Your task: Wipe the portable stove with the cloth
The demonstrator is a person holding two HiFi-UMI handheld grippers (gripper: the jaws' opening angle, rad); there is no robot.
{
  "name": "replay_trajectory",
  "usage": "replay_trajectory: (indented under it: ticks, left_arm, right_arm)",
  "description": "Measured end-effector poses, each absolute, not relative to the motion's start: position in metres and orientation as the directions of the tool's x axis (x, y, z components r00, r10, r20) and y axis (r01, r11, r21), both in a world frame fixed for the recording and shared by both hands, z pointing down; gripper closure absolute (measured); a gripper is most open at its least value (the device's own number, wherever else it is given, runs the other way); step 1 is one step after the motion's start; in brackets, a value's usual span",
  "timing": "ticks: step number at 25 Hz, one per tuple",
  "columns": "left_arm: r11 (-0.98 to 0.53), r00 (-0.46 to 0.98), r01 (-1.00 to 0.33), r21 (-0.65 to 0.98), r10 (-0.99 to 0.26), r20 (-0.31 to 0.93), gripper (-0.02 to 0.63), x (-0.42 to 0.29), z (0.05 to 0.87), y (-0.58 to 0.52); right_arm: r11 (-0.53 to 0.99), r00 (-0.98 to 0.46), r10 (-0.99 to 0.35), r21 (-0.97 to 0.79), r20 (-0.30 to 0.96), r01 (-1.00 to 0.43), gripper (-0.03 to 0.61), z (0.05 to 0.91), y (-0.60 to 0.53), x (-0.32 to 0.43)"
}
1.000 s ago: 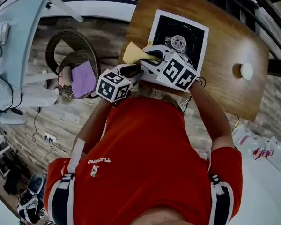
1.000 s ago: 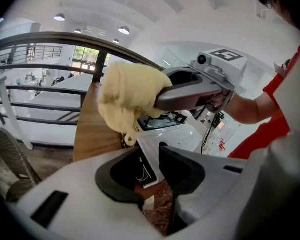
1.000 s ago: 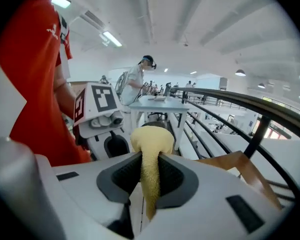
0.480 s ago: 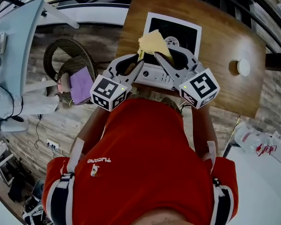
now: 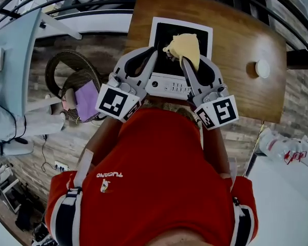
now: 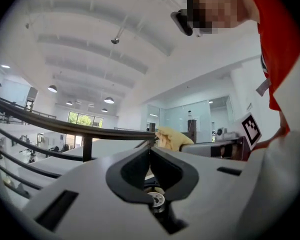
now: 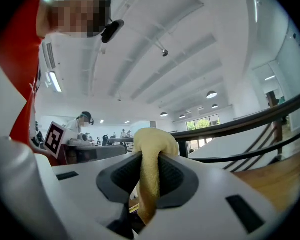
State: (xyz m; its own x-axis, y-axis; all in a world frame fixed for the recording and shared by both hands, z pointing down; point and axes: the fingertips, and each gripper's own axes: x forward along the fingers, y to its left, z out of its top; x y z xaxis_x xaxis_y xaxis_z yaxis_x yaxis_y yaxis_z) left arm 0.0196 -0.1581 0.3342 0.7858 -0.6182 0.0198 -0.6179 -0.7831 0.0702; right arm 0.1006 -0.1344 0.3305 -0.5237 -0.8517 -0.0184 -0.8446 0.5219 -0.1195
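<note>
– Between the jaws of the right tool (image 7: 149,181), what is clamped?

– The cloth (image 7: 151,149). It is yellow, soft and nubbly like terry. It is pinched at a fold, so it bunches into a rounded lump above the pads and hangs limp below. The left tool (image 6: 150,148) has its jaws pressed together on nothing.

– And further out?

– Both tools are up by the person's chest. The cloth hangs over the stove (image 5: 169,85), apart from it as far as I can judge. The stove is boxy, with a white case, a black top, and a knob and slots on the near panel. It sits at the near edge of a smooth brown wooden table (image 5: 246,40).

– How far along?

– I'd say the cloth is secured but no wiping is under way. I can't tell whether any of the top is already clean.
</note>
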Motion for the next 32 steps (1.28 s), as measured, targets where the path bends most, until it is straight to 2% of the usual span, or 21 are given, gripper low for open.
replay_trajectory:
  ticks: [9, 32]
  left_arm:
    - [-0.803, 0.803, -0.591, 0.083, -0.595, -0.033, 0.604, 0.028, 0.323, -0.166]
    - [-0.810, 0.813, -0.575, 0.118, -0.582, -0.037, 0.604, 0.030, 0.327, -0.169]
  right_arm:
    - [0.429, -0.427, -0.903, -0.101, -0.037, -0.898, 0.494, 0.333, -0.132, 0.111]
    - [0.406, -0.404, -0.914, -0.104, -0.045, -0.908, 0.494, 0.332, -0.134, 0.112]
